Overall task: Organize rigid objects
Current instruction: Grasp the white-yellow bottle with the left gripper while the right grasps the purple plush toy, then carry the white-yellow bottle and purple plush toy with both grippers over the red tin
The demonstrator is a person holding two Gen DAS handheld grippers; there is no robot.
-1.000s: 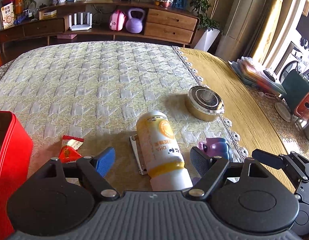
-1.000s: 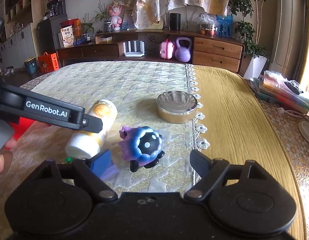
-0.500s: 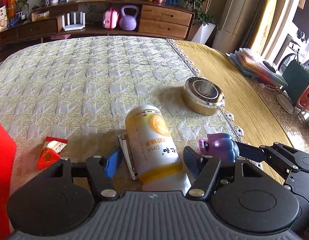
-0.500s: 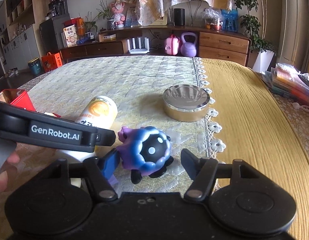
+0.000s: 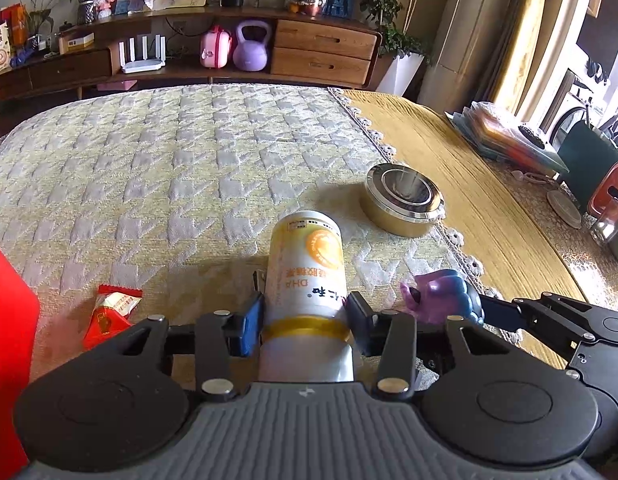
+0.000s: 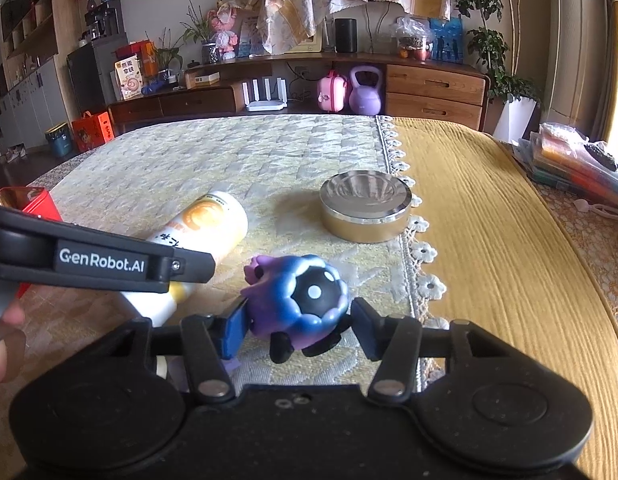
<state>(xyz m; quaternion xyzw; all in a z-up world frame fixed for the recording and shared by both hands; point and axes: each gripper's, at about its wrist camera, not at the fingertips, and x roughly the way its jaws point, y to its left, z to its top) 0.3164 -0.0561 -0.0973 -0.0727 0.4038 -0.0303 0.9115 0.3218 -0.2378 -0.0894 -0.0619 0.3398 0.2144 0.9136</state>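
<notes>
A white and yellow bottle [image 5: 307,276] lies on the quilted cloth, pointing away from me. My left gripper [image 5: 305,320] is shut on it near its cap end, pads pressed to both sides. The bottle also shows in the right wrist view [image 6: 201,236]. A purple and blue toy figure [image 6: 299,300] with a black face stands beside it. My right gripper [image 6: 299,322] is shut on the toy, pads against both its sides. The toy also shows in the left wrist view [image 5: 443,294].
A round metal tin [image 5: 403,204] sits ahead on the right at the cloth's lace edge. A red box [image 5: 7,344] stands at the left, a red snack packet [image 5: 111,314] beside it. A flat metal piece [image 5: 257,278] lies under the bottle. Stacked folders [image 5: 505,136] lie far right.
Both grippers moved forward and closed: the left one onto the bottle, the right one onto the toy. Both were open a second ago.
</notes>
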